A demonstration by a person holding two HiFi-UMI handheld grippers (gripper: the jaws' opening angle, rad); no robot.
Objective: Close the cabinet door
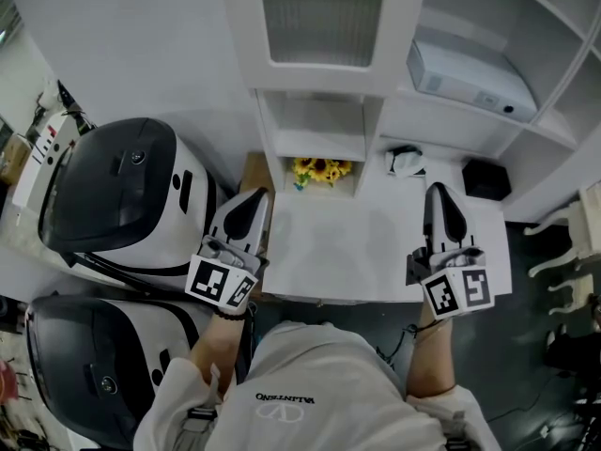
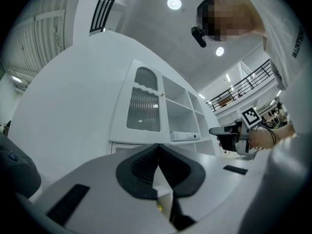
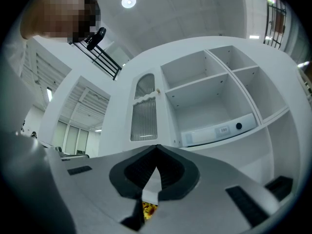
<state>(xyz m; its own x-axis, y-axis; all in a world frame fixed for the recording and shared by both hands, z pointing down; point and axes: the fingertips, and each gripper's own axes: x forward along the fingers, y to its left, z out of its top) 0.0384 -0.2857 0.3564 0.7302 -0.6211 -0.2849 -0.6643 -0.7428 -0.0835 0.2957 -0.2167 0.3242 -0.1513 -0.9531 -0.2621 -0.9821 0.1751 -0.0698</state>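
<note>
Hovering over the bare white desk, the left gripper had its dark ribbed fingers pressed together on nothing, likely poised rather than working. Above and between the two tools, the cabinet door, a white frame around fluted glass, looked flush with its cabinet, apparently already shut. The right gripper matched it, fingers closed and empty, well short of the smooth open shelves.
</note>
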